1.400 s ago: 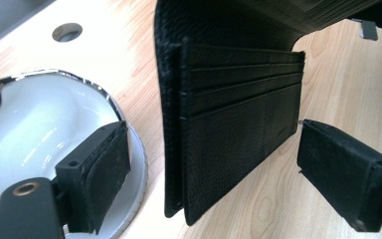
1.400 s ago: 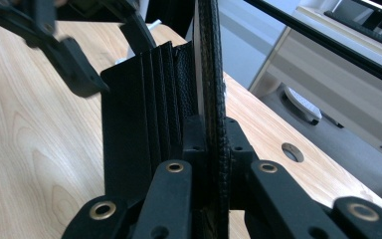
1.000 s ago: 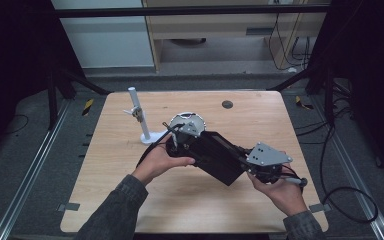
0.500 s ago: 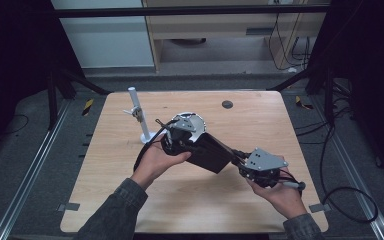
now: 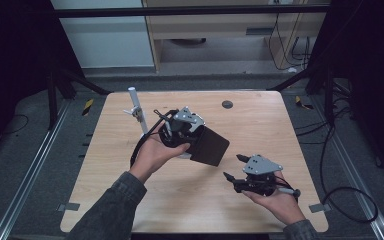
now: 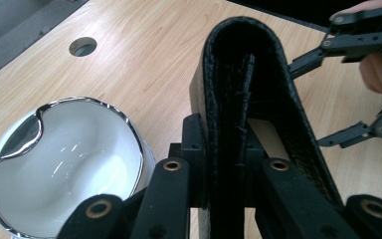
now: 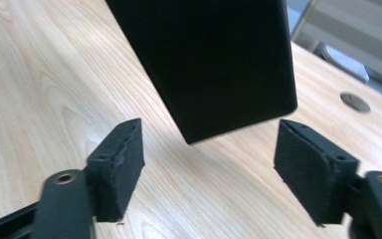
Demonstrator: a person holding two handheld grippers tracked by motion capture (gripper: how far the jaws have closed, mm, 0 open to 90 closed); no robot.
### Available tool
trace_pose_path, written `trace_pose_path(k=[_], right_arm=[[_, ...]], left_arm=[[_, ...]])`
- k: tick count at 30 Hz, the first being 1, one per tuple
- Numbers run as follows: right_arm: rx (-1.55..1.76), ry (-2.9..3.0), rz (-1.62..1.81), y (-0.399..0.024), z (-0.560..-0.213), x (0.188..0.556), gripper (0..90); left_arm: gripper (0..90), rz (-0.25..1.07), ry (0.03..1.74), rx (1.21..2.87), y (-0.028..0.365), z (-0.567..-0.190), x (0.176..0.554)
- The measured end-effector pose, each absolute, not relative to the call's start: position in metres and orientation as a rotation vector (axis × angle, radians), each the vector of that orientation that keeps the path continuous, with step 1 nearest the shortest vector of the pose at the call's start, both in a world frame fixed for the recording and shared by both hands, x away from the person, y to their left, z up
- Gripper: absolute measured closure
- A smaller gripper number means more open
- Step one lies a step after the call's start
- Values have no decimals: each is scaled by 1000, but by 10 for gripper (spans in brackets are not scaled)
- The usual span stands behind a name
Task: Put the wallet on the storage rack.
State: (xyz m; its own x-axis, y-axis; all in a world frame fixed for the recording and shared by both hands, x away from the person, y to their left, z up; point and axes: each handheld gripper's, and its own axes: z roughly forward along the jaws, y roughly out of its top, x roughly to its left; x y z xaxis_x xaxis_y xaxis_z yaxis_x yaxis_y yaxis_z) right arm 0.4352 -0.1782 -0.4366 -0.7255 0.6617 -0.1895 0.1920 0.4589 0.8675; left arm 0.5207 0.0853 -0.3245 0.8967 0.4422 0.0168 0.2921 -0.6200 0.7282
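No readable writing; left claw [image 5: 192, 131] clenched on black leather folded wallet [image 5: 209, 146], right claw [image 5: 234, 167] released below; white glossy ceramic bowl [image 6: 54, 169], white upright stand [image 5: 136, 107] on light wooden worktop [image 5: 260, 125].

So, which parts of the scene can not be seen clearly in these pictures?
- Black wallet: its inside is dark in the left gripper view.
- White bowl: bottom edge cuts it off there; in the high view the hand and left gripper hide it.
- White stand: too small to identify.
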Motion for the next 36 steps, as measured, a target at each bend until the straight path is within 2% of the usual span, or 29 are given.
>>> trace_pose_path(k=[7, 14, 25, 36], right_arm=[[881, 2171, 1134, -187, -453, 445, 135], [1044, 2102, 1080, -200, -470, 451, 85], [1171, 2071, 1030, -215, -483, 453, 85], [1198, 2065, 1025, -219, -485, 454, 87]], left_arm=[[798, 273, 521, 2281, 88, -314, 521], [798, 318, 531, 2262, 92, -295, 520], [797, 397, 595, 2225, 114, -268, 527], [797, 476, 674, 2235, 136, -263, 540]])
